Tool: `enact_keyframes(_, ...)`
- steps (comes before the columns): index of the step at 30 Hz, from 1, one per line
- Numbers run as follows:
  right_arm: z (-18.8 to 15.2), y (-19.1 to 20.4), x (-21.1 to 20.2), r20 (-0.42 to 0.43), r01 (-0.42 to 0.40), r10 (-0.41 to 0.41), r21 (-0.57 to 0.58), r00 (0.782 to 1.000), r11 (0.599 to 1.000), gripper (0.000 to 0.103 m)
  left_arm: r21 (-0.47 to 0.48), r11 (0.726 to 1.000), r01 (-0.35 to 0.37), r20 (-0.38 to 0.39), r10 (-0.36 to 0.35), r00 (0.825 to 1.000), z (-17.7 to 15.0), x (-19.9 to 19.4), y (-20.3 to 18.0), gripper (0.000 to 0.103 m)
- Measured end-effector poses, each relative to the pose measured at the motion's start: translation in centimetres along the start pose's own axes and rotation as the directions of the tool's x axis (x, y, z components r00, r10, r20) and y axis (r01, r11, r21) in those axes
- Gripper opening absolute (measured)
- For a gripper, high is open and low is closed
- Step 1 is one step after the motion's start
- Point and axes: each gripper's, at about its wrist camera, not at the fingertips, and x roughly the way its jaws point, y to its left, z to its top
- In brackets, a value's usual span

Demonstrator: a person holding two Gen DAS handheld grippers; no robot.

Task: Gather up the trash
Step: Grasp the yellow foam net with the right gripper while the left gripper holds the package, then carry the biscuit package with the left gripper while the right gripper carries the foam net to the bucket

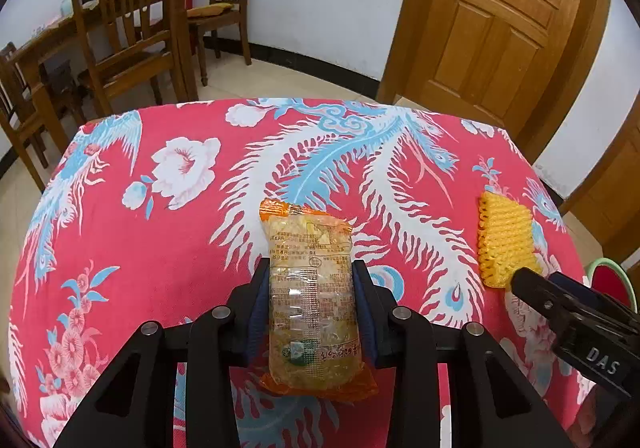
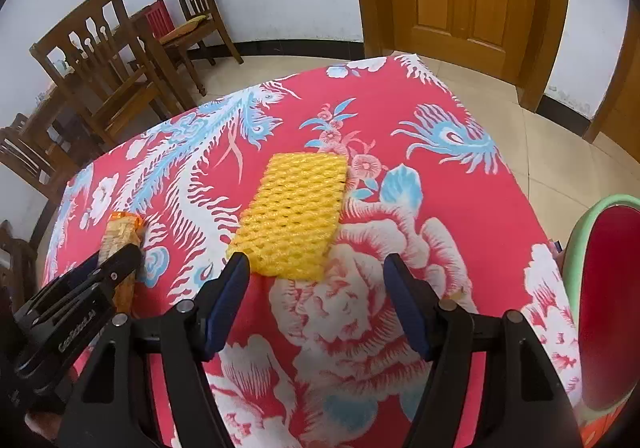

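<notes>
Left gripper (image 1: pixel 312 288): fingers clamped on the snack packet (image 1: pixel 312 300), clear crinkled plastic with orange sealed ends, pale contents, at 6 o'clock on the surface (image 1: pixel 180 240). Right gripper (image 2: pixel 316 276): fingers apart, tips at the near edge of the foam net sleeve (image 2: pixel 296 212), yellow, flat. Cloth is red, phoenix-and-peony print. Wooden chairs (image 1: pixel 124 20) at 10 o'clock, door (image 1: pixel 504 20) at 1 o'clock.

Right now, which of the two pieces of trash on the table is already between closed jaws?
The clear plastic snack packet with orange ends; the left gripper clamps it. The yellow foam net sleeve lies free.
</notes>
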Motion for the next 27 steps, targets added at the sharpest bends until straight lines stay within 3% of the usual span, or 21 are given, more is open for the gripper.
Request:
enact_keyframes(4, 0.1, 0.4, 0.2, 0.024, 0.022, -0.021, -0.009, 0.999, 1.0, 0.065, 0.004, 1.0, -0.008, 0.005, 0.008, 1.0, 0.0, 0.1, -0.1, 0.039)
enact_keyframes(6, 0.2, 0.5, 0.3, 0.038, 0.032, -0.031, -0.012, 0.999, 0.999, 0.05, -0.002, 1.0, -0.006, 0.008, 0.006, 1.0, 0.0, 0.1, -0.1, 0.039)
enact_keyframes(14, 0.1, 0.7, 0.1, 0.045, -0.023, 0.024, -0.022, 0.999, 0.999, 0.012, -0.004, 1.0, -0.003, 0.008, 0.003, 1.0, 0.0, 0.1, 0.0, 0.039)
enact_keyframes(16, 0.1, 0.5, -0.1, 0.054, -0.032, 0.033, -0.013, 0.998, 0.999, 0.008, -0.008, 1.0, 0.001, 0.009, -0.001, 1.0, 0.0, 0.1, 0.0, 0.039)
enact_keyframes(27, -0.1, -0.7, -3.6, 0.122, -0.067, 0.067, -0.002, 0.99, 0.998, 0.006, -0.038, 0.999, 0.035, 0.009, -0.035, 0.999, 0.2, -0.3, 0.4, 0.038)
